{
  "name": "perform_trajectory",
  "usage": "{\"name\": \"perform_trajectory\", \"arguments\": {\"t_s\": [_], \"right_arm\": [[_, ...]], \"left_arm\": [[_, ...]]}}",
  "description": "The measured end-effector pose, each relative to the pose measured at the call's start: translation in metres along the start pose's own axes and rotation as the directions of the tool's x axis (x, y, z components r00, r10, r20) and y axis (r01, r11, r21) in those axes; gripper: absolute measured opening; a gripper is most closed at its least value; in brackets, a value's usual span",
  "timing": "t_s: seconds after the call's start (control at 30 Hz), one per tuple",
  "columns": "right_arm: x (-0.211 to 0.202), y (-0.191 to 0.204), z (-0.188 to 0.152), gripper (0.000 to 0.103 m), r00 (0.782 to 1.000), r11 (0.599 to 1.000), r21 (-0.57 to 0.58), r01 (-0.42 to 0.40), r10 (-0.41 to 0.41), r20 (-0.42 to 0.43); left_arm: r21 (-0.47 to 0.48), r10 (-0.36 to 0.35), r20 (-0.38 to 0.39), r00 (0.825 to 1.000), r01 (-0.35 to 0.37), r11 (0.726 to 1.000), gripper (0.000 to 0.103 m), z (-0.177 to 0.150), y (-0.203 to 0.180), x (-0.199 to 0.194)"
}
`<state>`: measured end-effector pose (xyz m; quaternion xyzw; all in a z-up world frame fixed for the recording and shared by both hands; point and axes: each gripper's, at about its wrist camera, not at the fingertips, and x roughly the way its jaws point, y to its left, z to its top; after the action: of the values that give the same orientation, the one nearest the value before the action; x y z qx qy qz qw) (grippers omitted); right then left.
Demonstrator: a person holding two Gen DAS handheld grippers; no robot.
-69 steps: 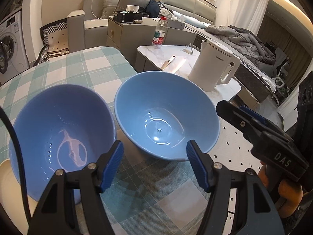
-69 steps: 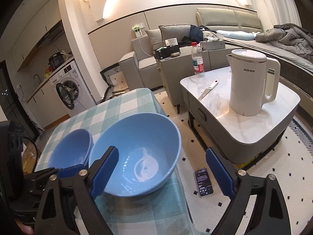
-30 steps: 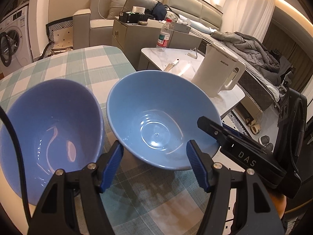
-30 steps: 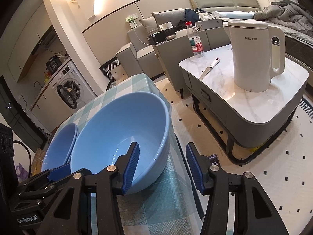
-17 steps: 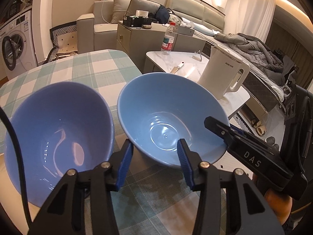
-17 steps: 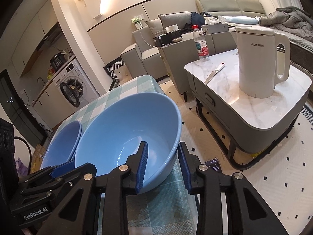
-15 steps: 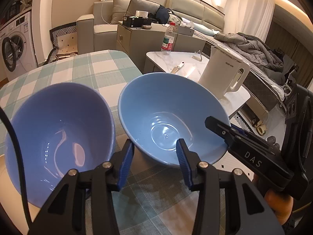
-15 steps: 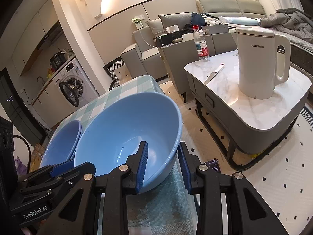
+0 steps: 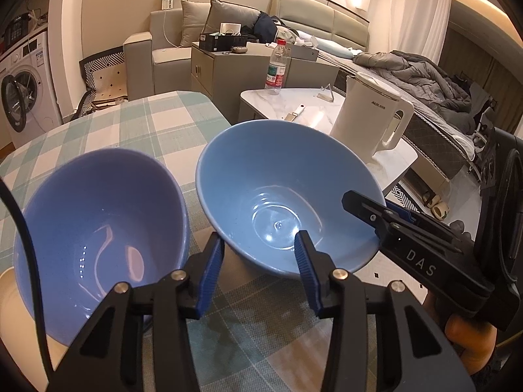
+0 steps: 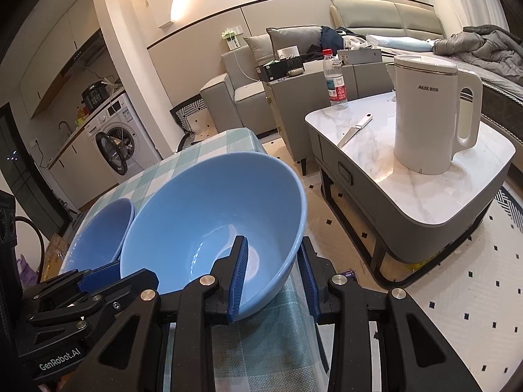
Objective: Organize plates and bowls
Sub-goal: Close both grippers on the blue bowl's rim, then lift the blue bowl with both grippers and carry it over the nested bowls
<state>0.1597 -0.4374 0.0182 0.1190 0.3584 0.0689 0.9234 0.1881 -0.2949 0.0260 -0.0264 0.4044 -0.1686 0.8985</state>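
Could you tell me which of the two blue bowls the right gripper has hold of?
The lighter blue bowl, nearest the table edge: the right gripper has its jaws clamped across that bowl's rim. The darker bowl sits beside it, ungripped.

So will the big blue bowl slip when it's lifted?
Maybe. The big bowl looks glossy, with light glinting inside, so it is probably slippery, and the right gripper pinches only its rim. It looks like hard ceramic: likely stiff, heavyish, breakable. It narrows toward the base, so a push might tip it.
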Motion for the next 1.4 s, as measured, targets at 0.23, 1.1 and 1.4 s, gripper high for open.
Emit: {"name": "perform_trajectory", "arguments": {"t_s": [0.23, 1.1, 1.4], "right_arm": [[-0.013, 0.008, 0.003, 0.033, 1.000, 1.000, -0.018, -0.006, 0.007, 0.030], [-0.057, 0.047, 0.015, 0.033, 0.992, 0.997, -0.068, -0.038, 0.046, 0.120], [-0.060, 0.070, 0.014, 0.033, 0.990, 0.993, -0.096, -0.061, 0.073, 0.118]], "left_arm": [[0.002, -0.007, 0.029, 1.000, 0.007, 1.000, 0.044, 0.004, 0.003, -0.013], [0.038, 0.001, 0.114, 0.994, -0.005, 0.999, 0.044, 0.017, 0.018, -0.061], [0.048, 0.028, 0.130, 0.991, -0.034, 0.998, 0.044, 0.016, 0.031, -0.077]]}}
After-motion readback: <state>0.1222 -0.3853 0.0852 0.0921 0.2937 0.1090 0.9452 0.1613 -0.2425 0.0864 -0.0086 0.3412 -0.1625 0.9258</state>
